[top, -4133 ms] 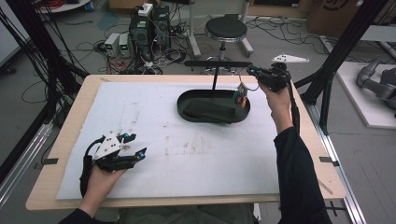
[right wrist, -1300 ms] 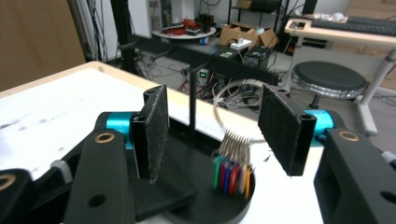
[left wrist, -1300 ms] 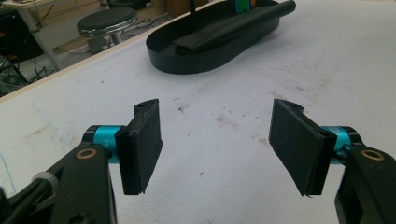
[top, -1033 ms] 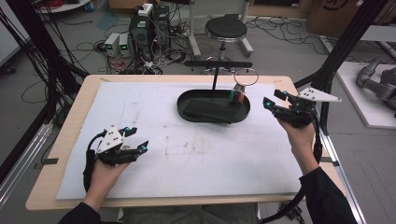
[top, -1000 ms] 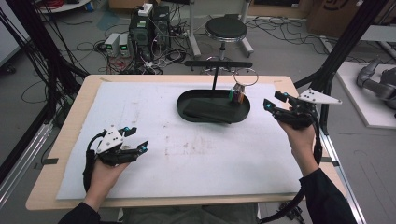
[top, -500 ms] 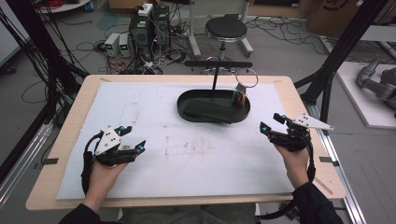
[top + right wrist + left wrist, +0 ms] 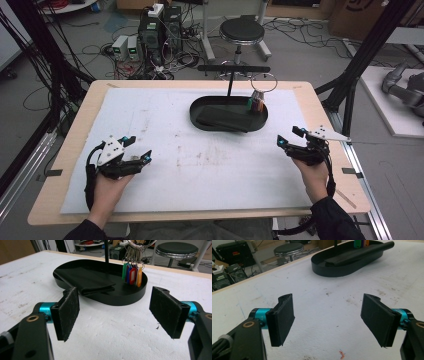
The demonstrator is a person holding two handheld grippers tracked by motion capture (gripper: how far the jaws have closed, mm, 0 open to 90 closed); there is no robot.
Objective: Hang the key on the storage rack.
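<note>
White stained mat point(image 7: 210, 150) on wooden table point(image 7: 320, 115); cable-strewn floor point(image 7: 300, 30)

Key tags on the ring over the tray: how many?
4 visible: green key tag, blue, red and orange, bunched side by side under the ring at the black tray's right end. More may hide behind.

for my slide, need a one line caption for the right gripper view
Open right gripper faces a black oval tray holding a folded black cloth, coloured key tags hanging above it.
</note>
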